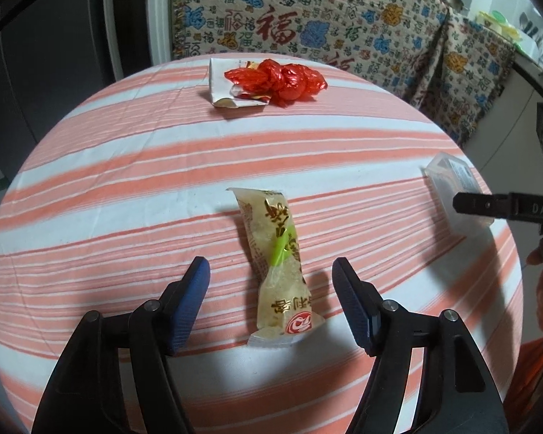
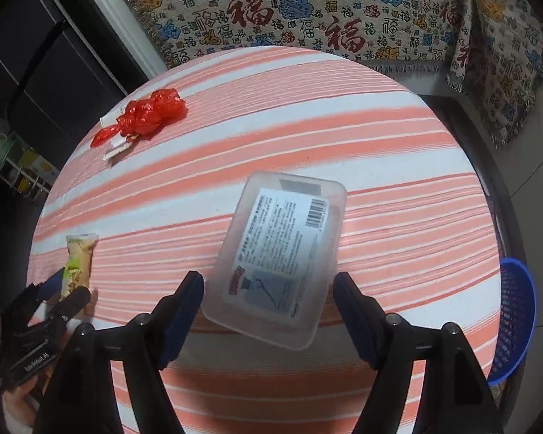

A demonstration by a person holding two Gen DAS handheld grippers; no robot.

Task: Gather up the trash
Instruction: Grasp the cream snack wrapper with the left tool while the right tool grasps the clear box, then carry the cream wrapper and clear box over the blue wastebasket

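A yellowish snack wrapper [image 1: 271, 238] lies on the striped round table [image 1: 108, 188], between the fingers of my left gripper [image 1: 271, 271], which is open and not touching it. A clear plastic box [image 2: 282, 253] with a printed label lies flat between the fingers of my right gripper [image 2: 268, 282], also open; its pads stand close beside the box edges. In the right wrist view the wrapper [image 2: 79, 260] and left gripper [image 2: 68, 289] show at the lower left. A crumpled red plastic bag [image 1: 278, 79] rests on white packaging [image 1: 219, 76] at the table's far side.
A blue mesh basket [image 2: 514, 318] stands on the floor beyond the table's right edge. A cloth printed with characters [image 2: 307, 11] covers furniture behind the table. Dark cabinets and a white door frame [image 2: 101, 3] stand at the left.
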